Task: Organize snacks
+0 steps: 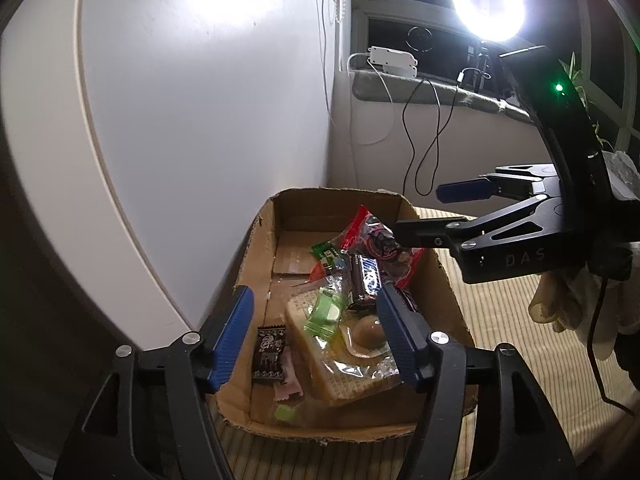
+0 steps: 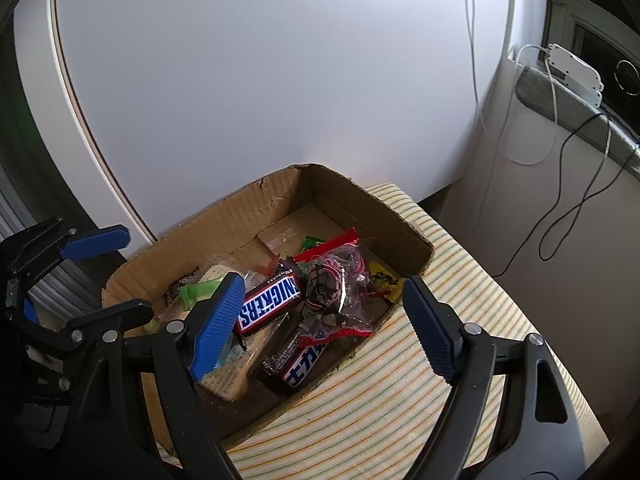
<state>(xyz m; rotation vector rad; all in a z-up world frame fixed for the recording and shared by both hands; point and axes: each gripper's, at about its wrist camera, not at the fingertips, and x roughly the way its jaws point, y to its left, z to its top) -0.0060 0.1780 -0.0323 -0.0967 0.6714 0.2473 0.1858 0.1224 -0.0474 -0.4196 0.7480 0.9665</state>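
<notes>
A cardboard box (image 1: 256,248) holds several snacks: a Snickers bar (image 2: 270,304), a second dark bar (image 2: 300,364), a red-edged clear bag of dark sweets (image 2: 340,284), a yellow packet (image 2: 386,280), a wafer pack (image 1: 348,364), a green sweet (image 1: 326,308) and a small black packet (image 1: 270,354). My left gripper (image 1: 316,336) hangs open over the box's near end, gripping nothing. My right gripper (image 2: 324,326) is open above the box's right side with the bars and bag lying loose below it. From the left wrist, the right gripper (image 1: 436,212) shows at the box's far right rim.
The box sits on a striped cloth (image 2: 460,264) against a white panel (image 1: 200,120). A windowsill (image 1: 420,88) with a white device and hanging cables lies behind. A bright ring light (image 1: 488,4) glares at top right. A light glove (image 1: 560,304) shows on the hand holding the right gripper.
</notes>
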